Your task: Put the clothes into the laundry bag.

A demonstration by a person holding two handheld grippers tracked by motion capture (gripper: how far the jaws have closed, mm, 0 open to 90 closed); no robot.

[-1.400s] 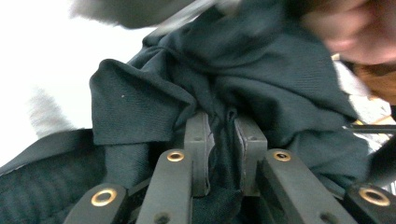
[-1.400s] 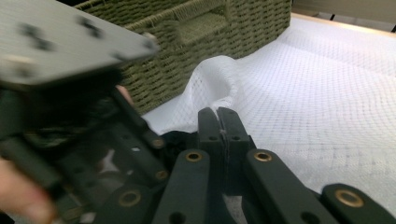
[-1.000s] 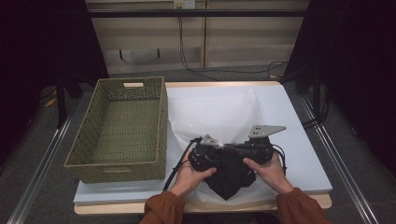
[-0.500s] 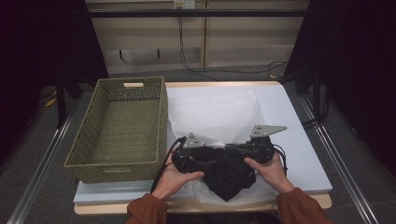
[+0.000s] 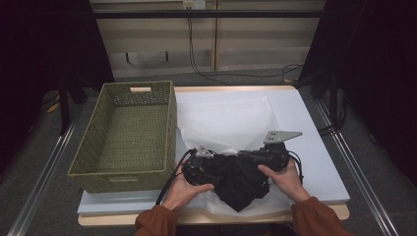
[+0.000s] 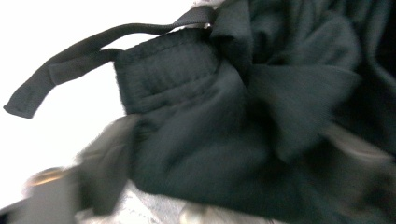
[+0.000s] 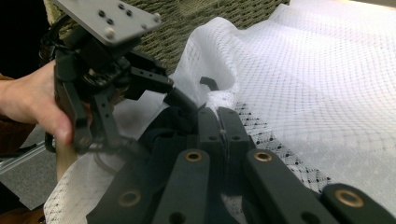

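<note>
On white mesh [image 5: 231,123], unlabelled black garment [image 5: 238,179]

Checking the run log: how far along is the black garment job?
Done: little so far; basket holds nothing. In hand: black garment bunched on the white mesh; right gripper shut on mesh, left gripper at the garment. Left: bagging or moving it.

lab | black curtains [image 5: 39,44] | aluminium rails [image 5: 366,187] | wall cables [image 5: 196,44]
</note>
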